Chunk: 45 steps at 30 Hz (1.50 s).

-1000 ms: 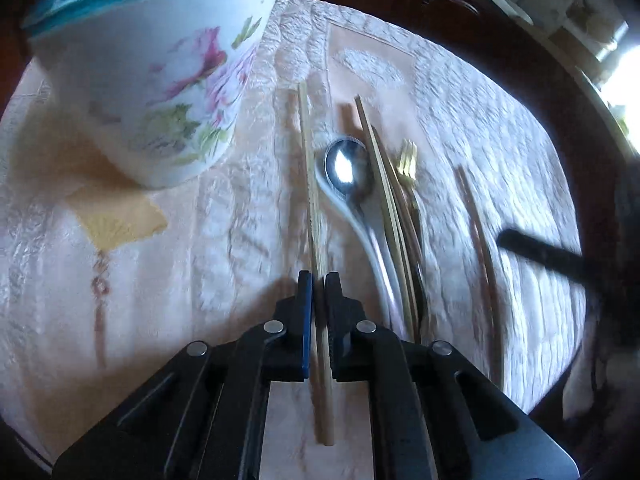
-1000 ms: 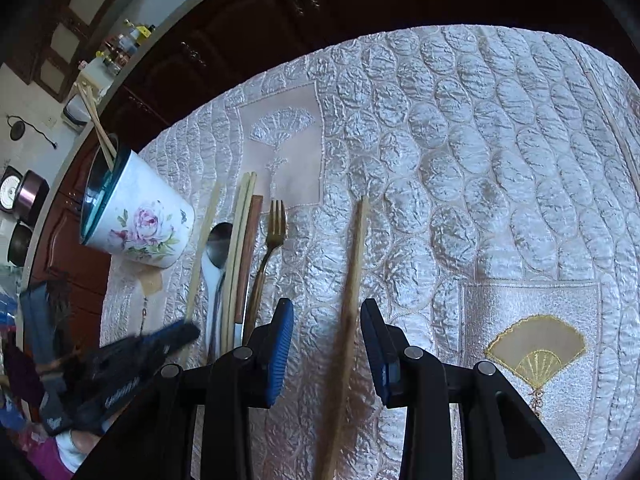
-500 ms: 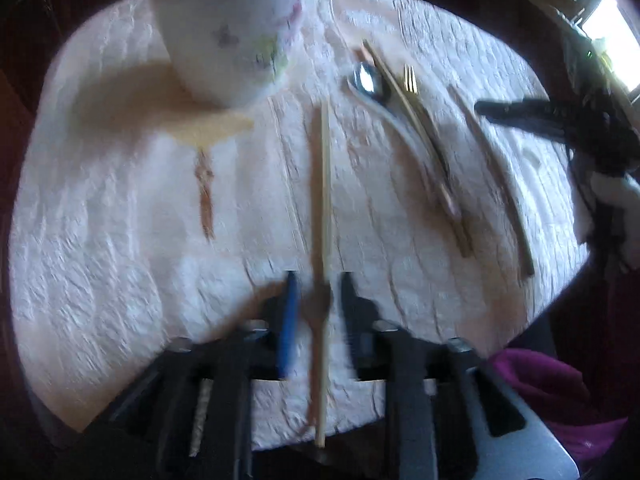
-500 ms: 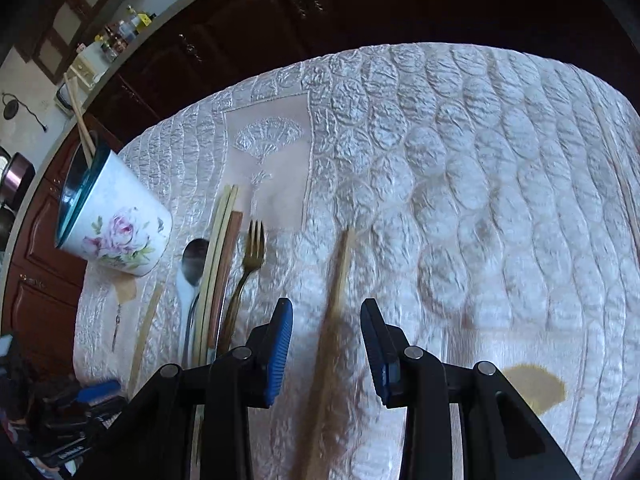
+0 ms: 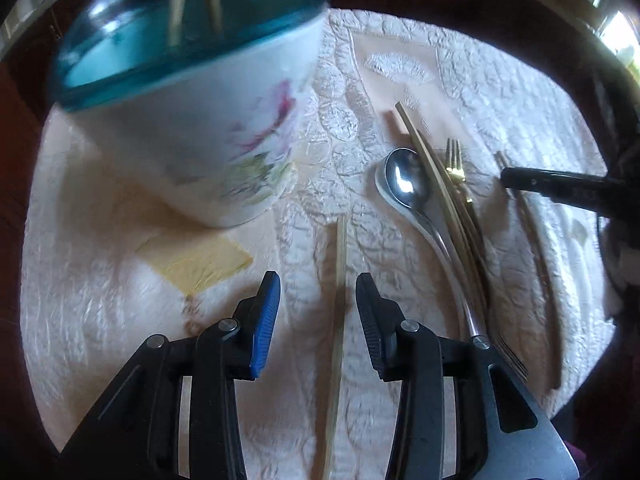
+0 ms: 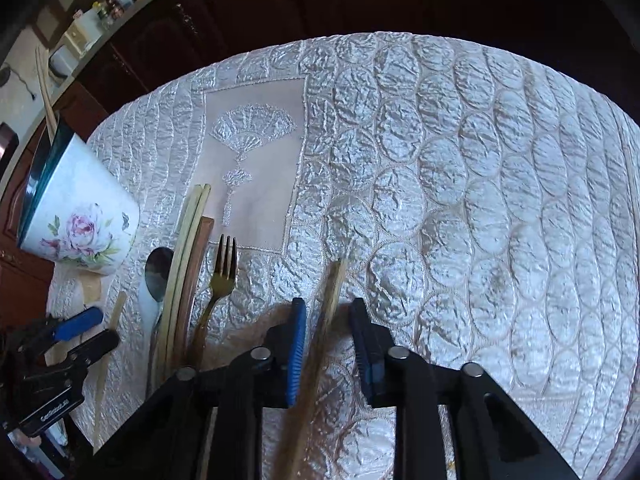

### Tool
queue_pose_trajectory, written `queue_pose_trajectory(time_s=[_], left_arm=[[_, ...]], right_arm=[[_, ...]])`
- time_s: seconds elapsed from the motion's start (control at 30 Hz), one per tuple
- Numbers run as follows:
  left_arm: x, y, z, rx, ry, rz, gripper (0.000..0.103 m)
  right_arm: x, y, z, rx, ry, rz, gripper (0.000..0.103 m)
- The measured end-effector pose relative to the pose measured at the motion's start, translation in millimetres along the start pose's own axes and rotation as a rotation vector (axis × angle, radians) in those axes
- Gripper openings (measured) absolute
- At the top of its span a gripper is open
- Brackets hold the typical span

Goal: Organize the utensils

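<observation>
A white floral cup [image 5: 208, 128] with a teal rim holds two chopsticks [image 5: 176, 4]; it also shows in the right wrist view [image 6: 80, 216]. My left gripper [image 5: 318, 288] is open, with a pale chopstick [image 5: 339, 304] lying on the cloth between its jaws. My right gripper [image 6: 326, 312] is open astride a brown chopstick [image 6: 332, 292] lying on the cloth. A steel spoon [image 5: 406, 178], a pair of pale chopsticks [image 5: 436, 184] and a gold fork [image 5: 456, 170] lie side by side between the two grippers.
The quilted cream tablecloth [image 6: 460, 168] covers a round table with dark wood cabinets [image 6: 248, 16] behind. The right gripper's fingers [image 5: 560, 186] show at the right edge of the left wrist view. The left gripper [image 6: 76, 336] shows at the lower left of the right wrist view.
My left gripper has opened and let go of the pale chopstick, which now lies on the cloth. The right gripper has moved forward along the brown chopstick and stays open.
</observation>
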<state>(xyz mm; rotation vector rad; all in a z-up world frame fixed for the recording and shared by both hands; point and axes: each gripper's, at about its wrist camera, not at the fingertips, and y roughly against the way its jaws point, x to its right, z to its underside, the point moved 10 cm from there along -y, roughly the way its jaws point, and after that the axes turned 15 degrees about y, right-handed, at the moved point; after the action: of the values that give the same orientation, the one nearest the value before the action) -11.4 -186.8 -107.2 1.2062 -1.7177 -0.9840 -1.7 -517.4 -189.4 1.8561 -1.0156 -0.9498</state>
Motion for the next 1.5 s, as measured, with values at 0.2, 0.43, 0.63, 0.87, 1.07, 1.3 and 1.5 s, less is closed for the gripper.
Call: queue_pose_trajectory(time_s=[0.2,0.43,0.63,0.87,1.07,1.3,1.5], left_arm=[[11,-10,-4,0.000,-0.065,-0.040,0.004],[7,33,-16,0.028,0.026,0.100,0.004],[-5,84,-27,0.081,0.099,0.226,0.004],[-15,144,-31,0.165,0.113,0.282,0.004],[-21,191,-41,0.238,0.114,0.328,0.004],[-39,254,-81,0.362,0.138,0.357,0.004],[-52,292,-135,0.519,0.167,0.310,0.004]], right_arm=[[-14,0,-5,0.021,0.037,-0.031,0.008],[-32,48,-15,0.134,0.036,-0.088,0.006],[-55,90,-16,0.219,0.075,-0.111,0.005],[-68,139,-15,0.303,0.117,-0.145,0.005],[-82,166,-29,0.355,0.164,-0.135,0.005],[-99,218,-69,0.466,0.221,-0.153,0.005],[-122,257,-121,0.572,0.259,-0.171,0.005]])
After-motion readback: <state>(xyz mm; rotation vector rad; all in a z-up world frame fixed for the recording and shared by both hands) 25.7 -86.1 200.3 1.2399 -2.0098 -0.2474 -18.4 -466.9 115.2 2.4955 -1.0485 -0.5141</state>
